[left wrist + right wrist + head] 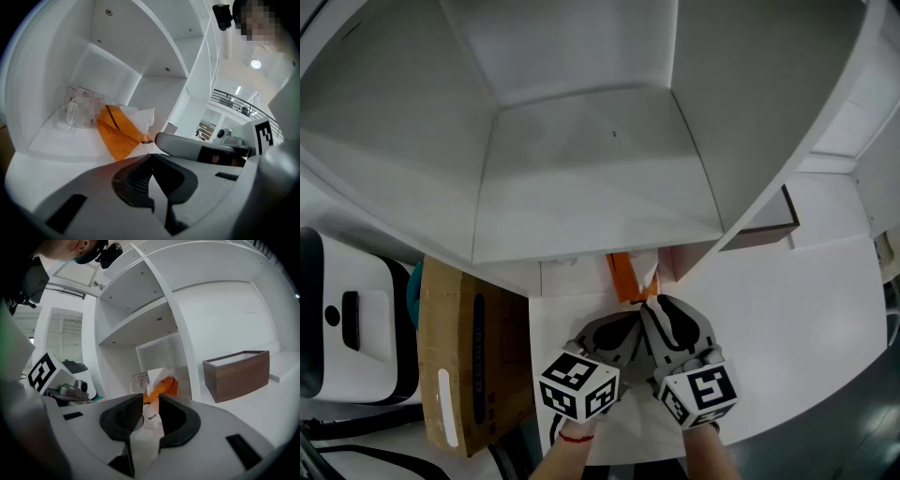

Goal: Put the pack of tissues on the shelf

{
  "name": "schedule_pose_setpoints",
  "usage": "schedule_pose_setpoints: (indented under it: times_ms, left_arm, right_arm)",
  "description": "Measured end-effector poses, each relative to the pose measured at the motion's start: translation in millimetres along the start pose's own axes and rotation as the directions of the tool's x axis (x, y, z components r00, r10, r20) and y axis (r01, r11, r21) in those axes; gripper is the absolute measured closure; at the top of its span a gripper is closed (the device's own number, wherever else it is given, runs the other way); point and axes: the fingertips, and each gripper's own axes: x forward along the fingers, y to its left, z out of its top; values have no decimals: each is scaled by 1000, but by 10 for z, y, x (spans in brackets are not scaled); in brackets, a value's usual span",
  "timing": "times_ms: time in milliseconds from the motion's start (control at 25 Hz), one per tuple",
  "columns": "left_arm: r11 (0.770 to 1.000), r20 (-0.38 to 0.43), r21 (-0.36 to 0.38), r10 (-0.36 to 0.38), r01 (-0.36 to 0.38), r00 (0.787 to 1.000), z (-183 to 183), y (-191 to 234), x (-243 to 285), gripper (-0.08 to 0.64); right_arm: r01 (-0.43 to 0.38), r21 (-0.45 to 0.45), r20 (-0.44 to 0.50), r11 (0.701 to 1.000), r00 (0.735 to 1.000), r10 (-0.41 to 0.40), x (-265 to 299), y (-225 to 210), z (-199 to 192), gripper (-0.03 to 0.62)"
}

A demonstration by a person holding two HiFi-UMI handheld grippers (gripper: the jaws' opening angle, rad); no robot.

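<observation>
The pack of tissues (623, 275), orange with a white wrap, lies at the mouth of the low shelf compartment, its far end hidden under the shelf board (591, 202). In the right gripper view the pack (161, 385) runs away from me, and its white near end sits between the jaws of my right gripper (151, 404), which is shut on it. My left gripper (151, 161) hangs just left of the right one, shut with nothing in it, and the pack (119, 133) lies ahead of it. In the head view the left gripper (628, 321) and right gripper (656, 305) stand side by side.
A clear glass jar (82, 111) stands at the back of the same compartment, behind the pack. A brown open box (236, 373) sits on the white surface to the right. To the left on the floor are a cardboard box (469, 356) and a white appliance (347, 328).
</observation>
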Motion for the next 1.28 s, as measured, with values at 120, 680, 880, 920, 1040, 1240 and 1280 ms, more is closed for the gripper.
schedule_pose_setpoints:
  times_ms: [120,680,880,920,1040,1240,1280]
  left_arm:
    - [1000,6,-6,5,-5,1000,19,42,11,557]
    - [1000,15,-15,-18,18,1000,208,217,194,555]
    - [1000,15,-12,-24,24,1000,264,253,259,557]
    - [1000,17,-14,-26,26,1000,275,254,260,557]
    - [999,25,-25,-34,35,999,297,248,214,555]
    - [999,51,-35,-21,23,998,338,289,113,557]
    - [999,55,-36,-16,18,998,341,305,95,557]
  right_arm:
    - [1,-4,-13,1000,1000,-1,4,-4,-35,523]
    - [0,24,-48,1000,999,1,73,-56,-138,549]
    - [12,27,-46,1000,999,-10,119,-109,-145,551]
    - [15,25,-44,1000,999,-14,133,-121,-139,554]
    - [24,21,-44,999,999,-23,189,-151,-125,563]
    - [23,6,-69,1000,997,-22,339,-146,-150,566]
    - [24,3,-73,1000,997,-23,372,-139,-152,566]
